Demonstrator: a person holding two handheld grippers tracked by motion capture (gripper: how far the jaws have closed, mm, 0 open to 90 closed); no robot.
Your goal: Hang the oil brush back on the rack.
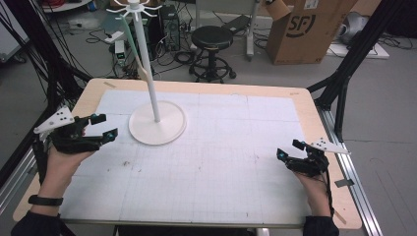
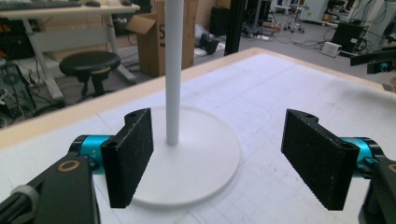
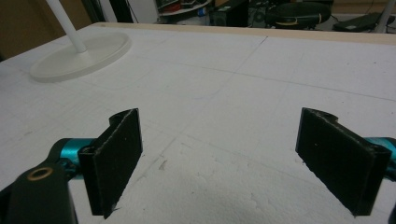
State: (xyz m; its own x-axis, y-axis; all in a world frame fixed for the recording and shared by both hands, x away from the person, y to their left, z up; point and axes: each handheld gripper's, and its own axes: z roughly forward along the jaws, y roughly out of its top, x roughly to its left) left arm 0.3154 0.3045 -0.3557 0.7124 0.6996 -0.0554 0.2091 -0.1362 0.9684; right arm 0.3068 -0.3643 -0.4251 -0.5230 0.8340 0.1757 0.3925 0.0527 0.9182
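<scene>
L gripper (image 1: 104, 127): jaws spread, empty, beside stand (image 1: 157, 129) base | R gripper (image 1: 290, 149): jaws spread, empty, near table (image 1: 196, 87) R edge, well apart | stand upright, far-left on mat | step: idle/pre-grasp, prob. | next: L closes in on pole

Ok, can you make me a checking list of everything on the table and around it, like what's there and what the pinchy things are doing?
Surface: wooden table under a white gridded mat, a little scuffed.
Job's things: white stand, round base flat on the mat, pole upright, hooks on top.
Clutter: nothing seen on the mat.
Grippers: left gripper open, beside the stand's base; right gripper open, at the mat's right edge, holding nothing.
Cables: loose wires on the floor beyond the table.
Surroundings: black stool, cardboard box, black frame legs.
</scene>
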